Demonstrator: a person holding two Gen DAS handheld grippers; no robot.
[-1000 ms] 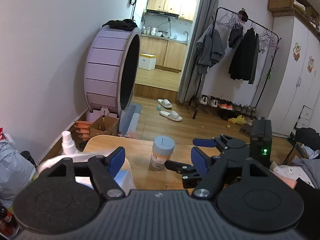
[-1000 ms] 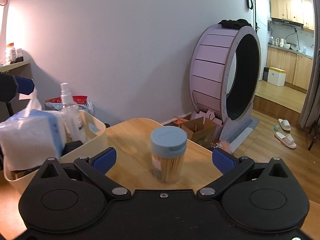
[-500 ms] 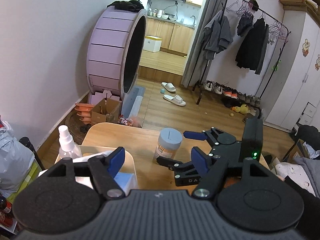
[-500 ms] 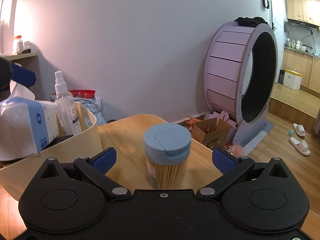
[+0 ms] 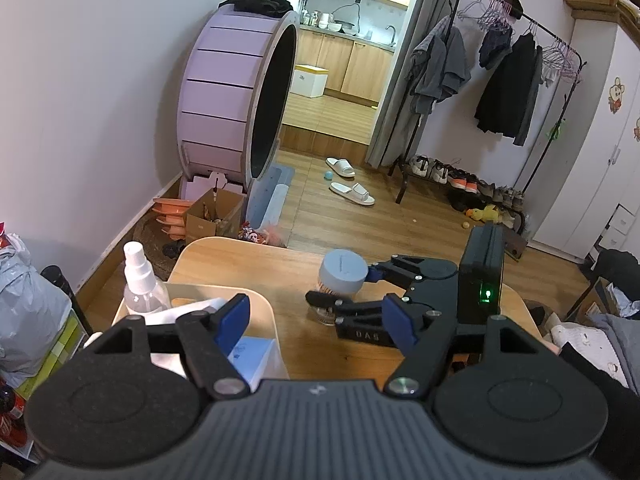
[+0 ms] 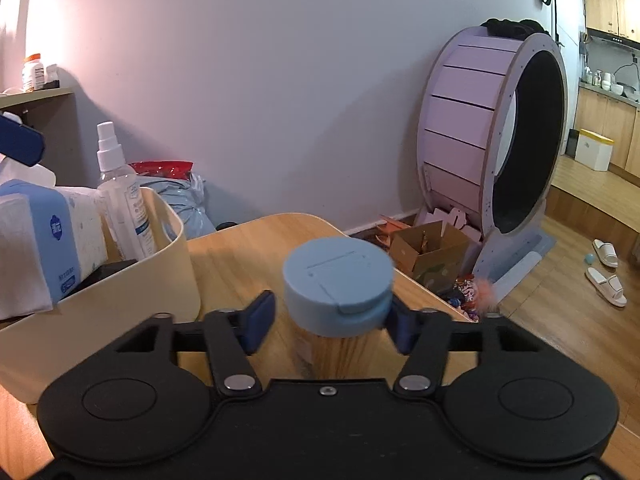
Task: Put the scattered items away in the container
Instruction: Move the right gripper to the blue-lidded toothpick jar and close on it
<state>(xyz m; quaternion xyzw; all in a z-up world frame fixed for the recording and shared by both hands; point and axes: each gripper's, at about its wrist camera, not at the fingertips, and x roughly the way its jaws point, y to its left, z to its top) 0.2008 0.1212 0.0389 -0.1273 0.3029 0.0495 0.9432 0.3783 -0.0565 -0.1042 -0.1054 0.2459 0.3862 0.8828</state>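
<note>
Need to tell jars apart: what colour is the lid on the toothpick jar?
Light blue; the lid shows best in the right wrist view.

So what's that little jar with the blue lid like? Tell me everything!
The jar is a small clear tub packed with thin wooden sticks, maybe toothpicks. It has a round pale-blue flip lid and a paper label. It stands upright on the wooden table, right of the cream bin. The right gripper has its jaws closing around it.

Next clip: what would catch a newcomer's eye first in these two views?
The blue-lidded toothpick jar stands mid-table between the right gripper's fingers, whose jaws are closing around it. Left of it, the cream bin already holds a spray bottle and a tissue pack. Behind, a big lilac cat wheel stands against the wall.
</note>
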